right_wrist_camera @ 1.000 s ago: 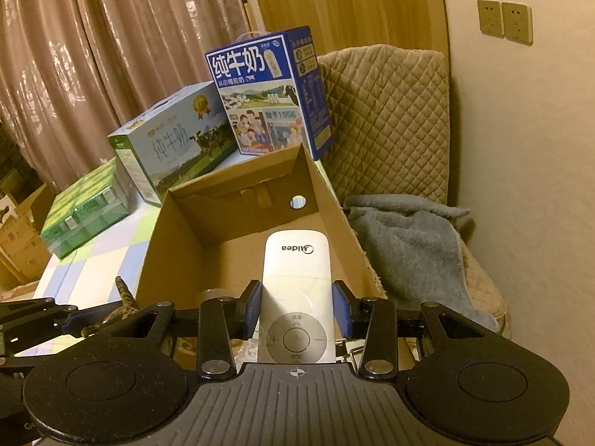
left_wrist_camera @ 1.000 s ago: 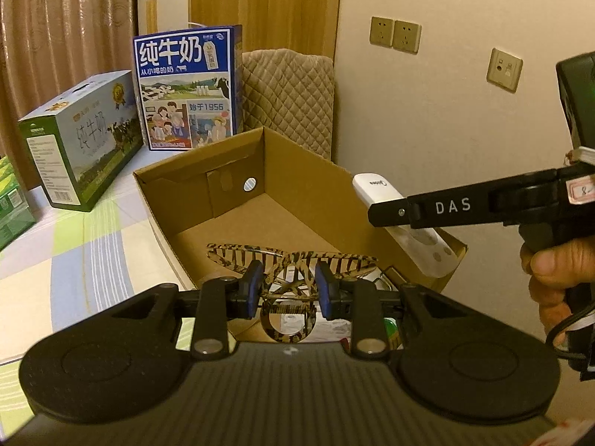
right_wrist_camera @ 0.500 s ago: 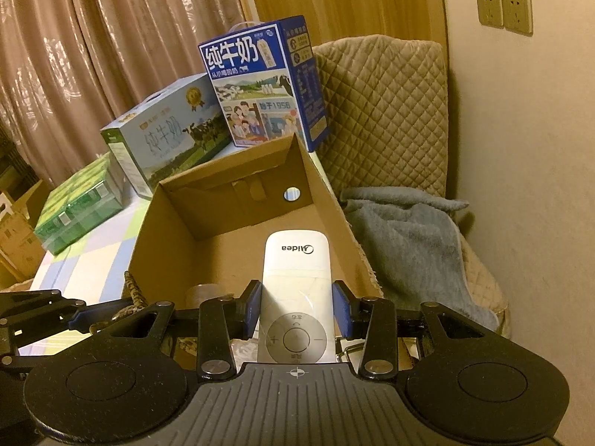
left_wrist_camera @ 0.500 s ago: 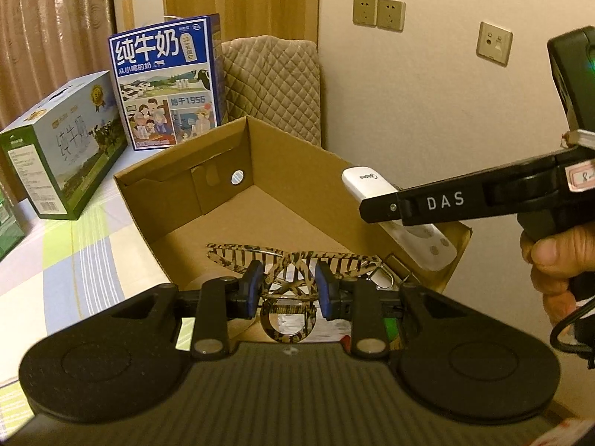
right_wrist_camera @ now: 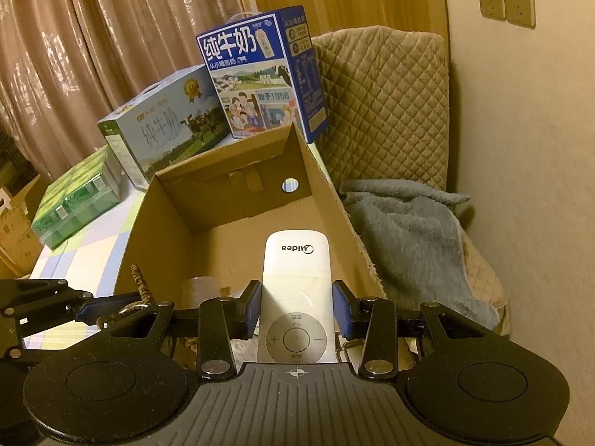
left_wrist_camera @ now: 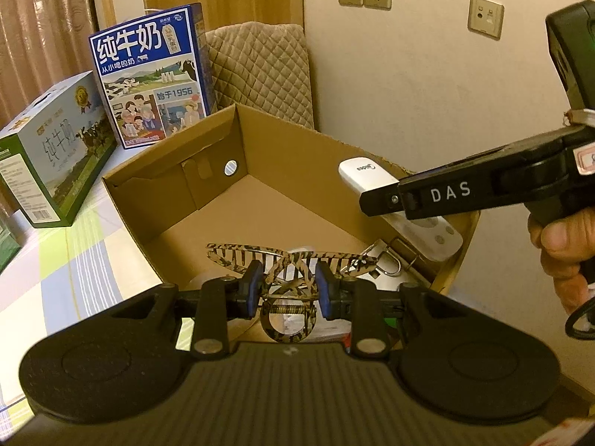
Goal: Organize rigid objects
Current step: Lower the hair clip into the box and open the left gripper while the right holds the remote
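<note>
My left gripper (left_wrist_camera: 286,290) is shut on a tiger-striped hair claw clip (left_wrist_camera: 290,260) and holds it over the near end of an open cardboard box (left_wrist_camera: 297,141). My right gripper (right_wrist_camera: 296,306) is shut on a white Midea remote (right_wrist_camera: 295,282), held over the box (right_wrist_camera: 323,193) near its right wall. In the left wrist view the remote (left_wrist_camera: 366,174) and the right gripper (left_wrist_camera: 394,200) come in from the right. The left gripper (right_wrist_camera: 108,310) shows at the lower left of the right wrist view. Small items lie in the box's near end, partly hidden.
A blue milk carton (left_wrist_camera: 152,78), a green-and-white milk box (left_wrist_camera: 55,148) and green packs (right_wrist_camera: 78,200) stand on the checked tablecloth (left_wrist_camera: 55,260) behind and left of the box. A quilted chair (right_wrist_camera: 383,104) with a grey towel (right_wrist_camera: 409,230) is at the right, by the wall.
Both grippers have shifted slightly over the box, keeping their holds; the box and cartons sit a little differently in each view. Nothing was let go.
</note>
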### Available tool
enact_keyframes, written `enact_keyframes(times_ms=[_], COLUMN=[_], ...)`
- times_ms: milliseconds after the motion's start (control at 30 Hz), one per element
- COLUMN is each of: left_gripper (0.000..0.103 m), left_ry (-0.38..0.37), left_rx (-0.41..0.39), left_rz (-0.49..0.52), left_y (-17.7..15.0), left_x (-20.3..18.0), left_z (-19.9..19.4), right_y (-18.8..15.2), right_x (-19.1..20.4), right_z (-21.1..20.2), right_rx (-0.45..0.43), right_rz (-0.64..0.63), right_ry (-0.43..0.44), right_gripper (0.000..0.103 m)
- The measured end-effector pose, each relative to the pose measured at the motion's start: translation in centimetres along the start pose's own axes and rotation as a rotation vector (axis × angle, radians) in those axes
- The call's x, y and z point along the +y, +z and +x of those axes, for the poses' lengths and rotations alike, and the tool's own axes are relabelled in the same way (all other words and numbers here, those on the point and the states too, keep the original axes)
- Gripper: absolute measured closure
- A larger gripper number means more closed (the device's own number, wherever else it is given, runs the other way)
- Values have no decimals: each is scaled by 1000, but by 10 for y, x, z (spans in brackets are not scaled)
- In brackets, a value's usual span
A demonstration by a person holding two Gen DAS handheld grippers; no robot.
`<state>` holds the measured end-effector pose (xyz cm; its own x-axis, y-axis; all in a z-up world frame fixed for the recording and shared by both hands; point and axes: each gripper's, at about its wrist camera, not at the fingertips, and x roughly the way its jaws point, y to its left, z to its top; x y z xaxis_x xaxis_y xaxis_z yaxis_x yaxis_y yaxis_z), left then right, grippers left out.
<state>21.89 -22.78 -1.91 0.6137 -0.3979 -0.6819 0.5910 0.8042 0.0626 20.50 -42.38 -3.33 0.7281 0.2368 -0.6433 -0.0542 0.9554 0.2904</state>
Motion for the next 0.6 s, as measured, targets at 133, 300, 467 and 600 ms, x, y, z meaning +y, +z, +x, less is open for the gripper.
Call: enact_keyframes(times_ms=[133, 300, 467, 600], left_gripper=[78, 78, 78, 78], left_ry=[-4, -6, -10, -12], left_rx=[11, 22, 31, 37], left_rz=[11, 12, 18, 22], left_y=[0, 0, 1, 0], left_x=[0, 2, 2, 1], left_z=[3, 6, 9, 11], right_y=[1, 0, -1, -2], right_x=[1, 1, 1, 1], right_z=[3, 4, 7, 8], right_rx=[5, 8, 14, 16], right_rz=[-3, -4, -1, -1], right_ry=[0, 0, 2, 3], right_gripper=[66, 66, 66, 66])
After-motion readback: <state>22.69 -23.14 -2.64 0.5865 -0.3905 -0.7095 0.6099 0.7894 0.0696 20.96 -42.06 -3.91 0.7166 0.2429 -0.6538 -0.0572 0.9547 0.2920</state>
